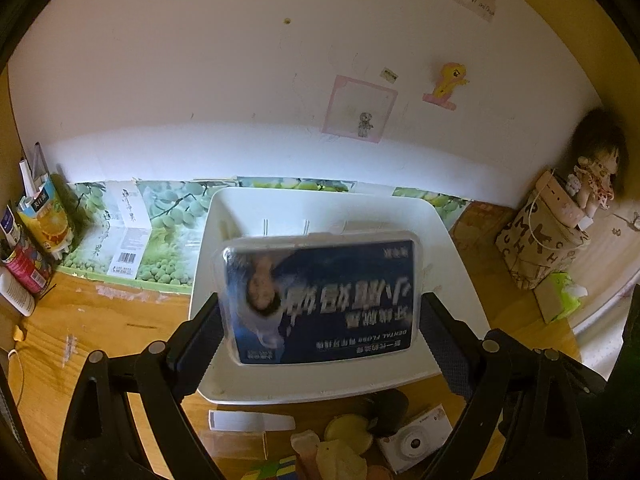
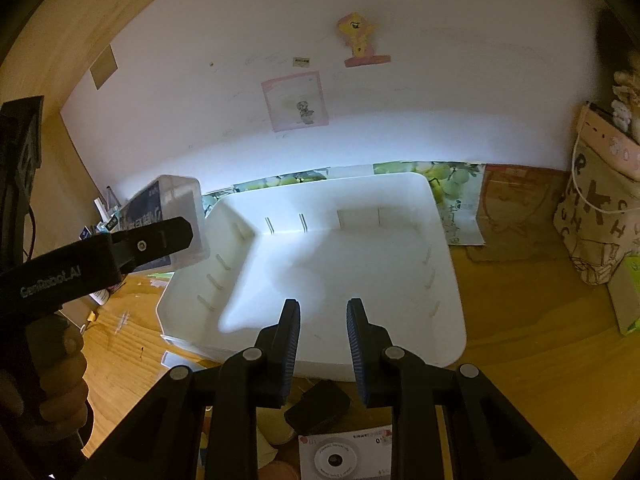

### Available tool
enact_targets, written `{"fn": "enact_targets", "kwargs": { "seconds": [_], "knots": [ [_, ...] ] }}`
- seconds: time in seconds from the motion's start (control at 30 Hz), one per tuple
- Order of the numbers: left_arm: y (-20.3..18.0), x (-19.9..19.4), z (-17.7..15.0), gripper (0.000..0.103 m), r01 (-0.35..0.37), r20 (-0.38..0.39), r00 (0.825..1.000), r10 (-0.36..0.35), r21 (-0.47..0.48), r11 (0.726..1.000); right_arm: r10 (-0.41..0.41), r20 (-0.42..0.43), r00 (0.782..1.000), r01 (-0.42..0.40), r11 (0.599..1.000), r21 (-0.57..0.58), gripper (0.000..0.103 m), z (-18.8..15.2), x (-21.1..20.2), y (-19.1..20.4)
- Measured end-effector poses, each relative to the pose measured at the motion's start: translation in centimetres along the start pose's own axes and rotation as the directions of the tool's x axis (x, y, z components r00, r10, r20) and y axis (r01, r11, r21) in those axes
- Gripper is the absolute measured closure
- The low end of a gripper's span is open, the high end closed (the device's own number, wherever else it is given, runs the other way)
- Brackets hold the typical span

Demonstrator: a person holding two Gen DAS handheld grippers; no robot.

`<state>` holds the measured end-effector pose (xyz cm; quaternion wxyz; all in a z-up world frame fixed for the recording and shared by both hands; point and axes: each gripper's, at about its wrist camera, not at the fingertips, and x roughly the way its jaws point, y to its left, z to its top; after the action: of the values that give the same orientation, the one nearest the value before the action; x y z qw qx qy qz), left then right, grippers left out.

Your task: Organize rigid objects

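Two hand-held grippers point down at the white bin [image 2: 448, 280] on the table [image 2: 520, 360]. The left hand-held gripper [image 1: 320, 320] clamps the dental floss box [image 1: 320, 300] by its sides, above the bin's left part. The right hand-held gripper [image 2: 323, 336] is clenched, empty, over the bin's near rim.

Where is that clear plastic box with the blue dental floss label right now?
The clear plastic box with the blue label is held between the left hand-held gripper fingers, above the white plastic bin; the right wrist view shows it over the bin's left edge.
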<state>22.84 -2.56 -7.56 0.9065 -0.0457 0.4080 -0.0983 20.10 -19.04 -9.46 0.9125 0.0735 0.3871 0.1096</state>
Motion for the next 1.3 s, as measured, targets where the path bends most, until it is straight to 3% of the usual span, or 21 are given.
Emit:
{"fn": "enact_targets", "kwargs": {
  "seconds": [0.17, 0.47, 0.77, 1.03, 1.3],
  "knots": [
    [-0.2, -1.4, 0.2, 0.006, 0.01, 0.033, 0.999, -0.01, 0.001, 1.0, -0.007, 0.019, 1.0, 0.006, 1.0, 0.006, 0.06, -0.2, -1.4, 0.1],
    [-1.0, -5.8, -0.5, 0.006, -0.009, 0.118, 0.993, 0.005, 0.037, 0.999, -0.024, 0.085, 0.996, 0.024, 1.0, 0.003, 0.039, -0.9, -5.2, 0.5],
    [-1.0, -10.3, -2.4, 0.006, -0.046, 0.186, 0.982, 0.032, 0.075, 0.996, -0.04, 0.161, 0.986, 0.04, 0.999, 0.003, 0.025, -2.0, -9.1, 1.5],
    [-0.1, -13.1, -4.7, 0.006, -0.057, 0.207, 0.977, 0.044, 0.057, 0.997, -0.051, 0.197, 0.979, 0.05, 0.999, 0.009, 0.023, -4.1, -11.6, 2.4],
    [0.6, -14.3, -7.6, 0.006, -0.075, 0.158, 0.985, 0.062, 0.073, 0.995, -0.063, 0.19, 0.98, 0.06, 0.998, 0.022, 0.023, -6.8, -13.0, 3.1]
  ]
}}
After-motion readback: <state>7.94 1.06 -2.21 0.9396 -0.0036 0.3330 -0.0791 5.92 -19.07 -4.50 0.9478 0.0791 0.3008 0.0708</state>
